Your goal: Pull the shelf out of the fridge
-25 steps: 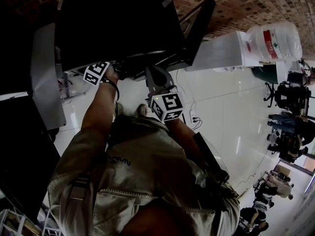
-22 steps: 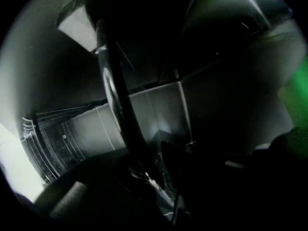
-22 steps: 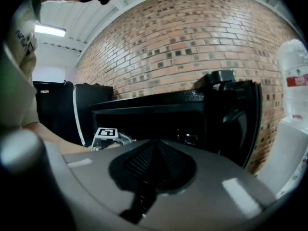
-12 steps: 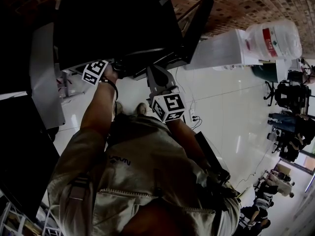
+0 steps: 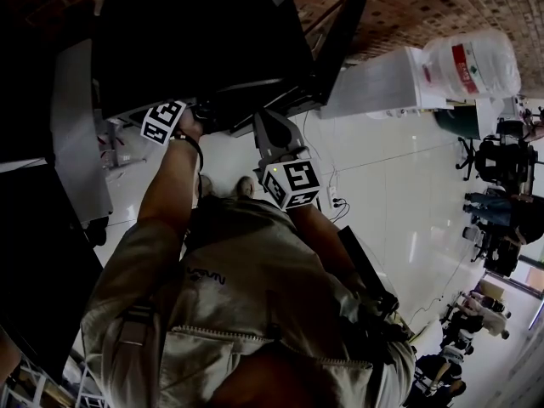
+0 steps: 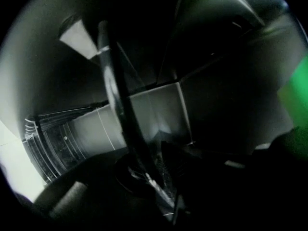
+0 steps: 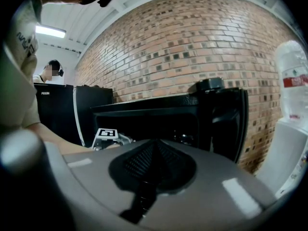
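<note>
left gripper [image 6: 153,179] jaws clamp the dark rim of the shelf [image 6: 118,95] inside the open black fridge [image 5: 204,41], right gripper [image 7: 154,150] jaws pressed together, empty, outside; a one-sided pull could skew and jam it, or slip off.

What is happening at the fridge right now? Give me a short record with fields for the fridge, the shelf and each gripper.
fridge: black, door swung open
shelf: in the fridge, its thin edge runs between the left gripper's jaws
left gripper: reached into the fridge, gripping the shelf edge; jaws have just opened a touch
right gripper: outside the fridge, jaws together, empty
beside fridge: water bottle on a white dispenser
</note>
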### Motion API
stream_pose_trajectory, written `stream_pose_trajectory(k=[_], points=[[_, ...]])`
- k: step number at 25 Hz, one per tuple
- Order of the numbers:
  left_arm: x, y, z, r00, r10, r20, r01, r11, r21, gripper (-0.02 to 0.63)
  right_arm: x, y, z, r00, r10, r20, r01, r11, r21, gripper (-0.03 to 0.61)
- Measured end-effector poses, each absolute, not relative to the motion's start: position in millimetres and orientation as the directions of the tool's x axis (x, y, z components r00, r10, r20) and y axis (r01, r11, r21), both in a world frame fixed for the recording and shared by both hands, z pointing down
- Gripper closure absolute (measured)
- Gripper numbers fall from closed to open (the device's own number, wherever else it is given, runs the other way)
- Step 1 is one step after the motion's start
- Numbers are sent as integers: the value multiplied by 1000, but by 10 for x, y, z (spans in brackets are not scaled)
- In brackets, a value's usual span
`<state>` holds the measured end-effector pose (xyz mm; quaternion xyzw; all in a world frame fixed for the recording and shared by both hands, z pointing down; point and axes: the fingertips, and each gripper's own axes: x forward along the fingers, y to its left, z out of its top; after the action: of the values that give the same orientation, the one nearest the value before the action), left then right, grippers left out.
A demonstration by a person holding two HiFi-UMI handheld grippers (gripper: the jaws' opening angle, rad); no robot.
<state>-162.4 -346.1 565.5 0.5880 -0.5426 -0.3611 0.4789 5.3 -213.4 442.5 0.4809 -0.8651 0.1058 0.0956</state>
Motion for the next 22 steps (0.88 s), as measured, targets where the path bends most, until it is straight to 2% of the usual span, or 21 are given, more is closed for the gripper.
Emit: stream_pose_trajectory(k=[14,22], points=[[-1617,-3451,5663,161,-981,110,-303,57,951,557,55,-2083,4404,-507,-821,264,-860,503,-89,578],[-1602,-3377,5565,140,-988,65,-239,30,970,580,83,-2020,4428,-496,-828,263,-866,493,-81,578]])
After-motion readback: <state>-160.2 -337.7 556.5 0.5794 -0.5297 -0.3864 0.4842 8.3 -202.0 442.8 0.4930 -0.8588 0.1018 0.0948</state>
